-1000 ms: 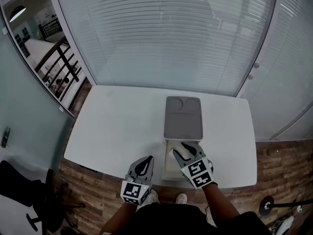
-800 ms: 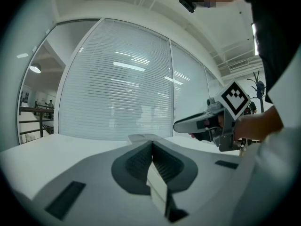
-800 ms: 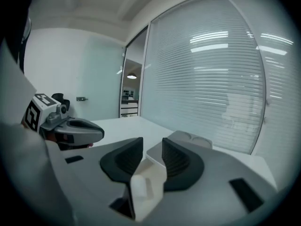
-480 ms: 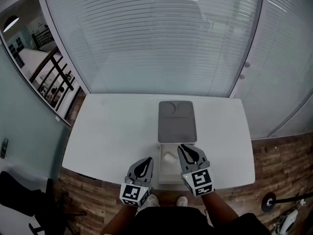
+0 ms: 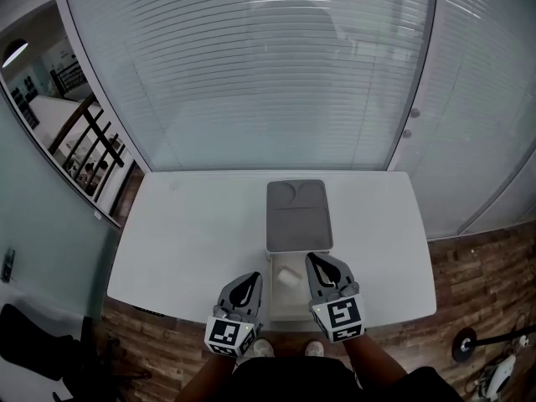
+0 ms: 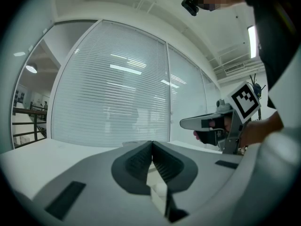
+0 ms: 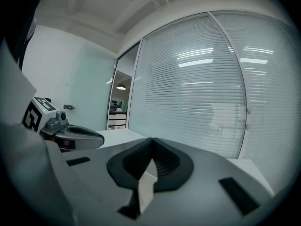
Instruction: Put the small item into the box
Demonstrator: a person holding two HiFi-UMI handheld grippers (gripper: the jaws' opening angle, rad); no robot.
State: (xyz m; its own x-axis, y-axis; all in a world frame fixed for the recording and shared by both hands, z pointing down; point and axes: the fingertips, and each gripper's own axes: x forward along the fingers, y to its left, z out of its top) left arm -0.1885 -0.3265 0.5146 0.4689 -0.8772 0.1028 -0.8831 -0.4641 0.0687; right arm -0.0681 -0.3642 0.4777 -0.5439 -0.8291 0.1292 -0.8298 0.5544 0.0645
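Observation:
An open white box (image 5: 273, 291) sits at the table's near edge, its grey lid (image 5: 297, 216) lying flat just beyond it. A small white item (image 5: 288, 276) rests inside the box, free of both grippers. My right gripper (image 5: 315, 260) hovers at the box's right rim, a little right of the item. Its jaws are shut with nothing between them, as the right gripper view (image 7: 151, 140) also shows. My left gripper (image 5: 253, 277) hangs just left of the box, its jaws (image 6: 152, 143) meeting at the tips and empty.
The white table (image 5: 193, 224) stands against a wall of glass with blinds (image 5: 268, 74). Wooden floor (image 5: 469, 291) lies to its right, and a railing (image 5: 92, 141) runs at the far left. Each gripper shows in the other's view: right (image 6: 207, 124), left (image 7: 70, 135).
The right gripper's jaws went from open over the box to shut, and it drew back toward me. The small white item now lies uncovered in the box. The left gripper barely moved.

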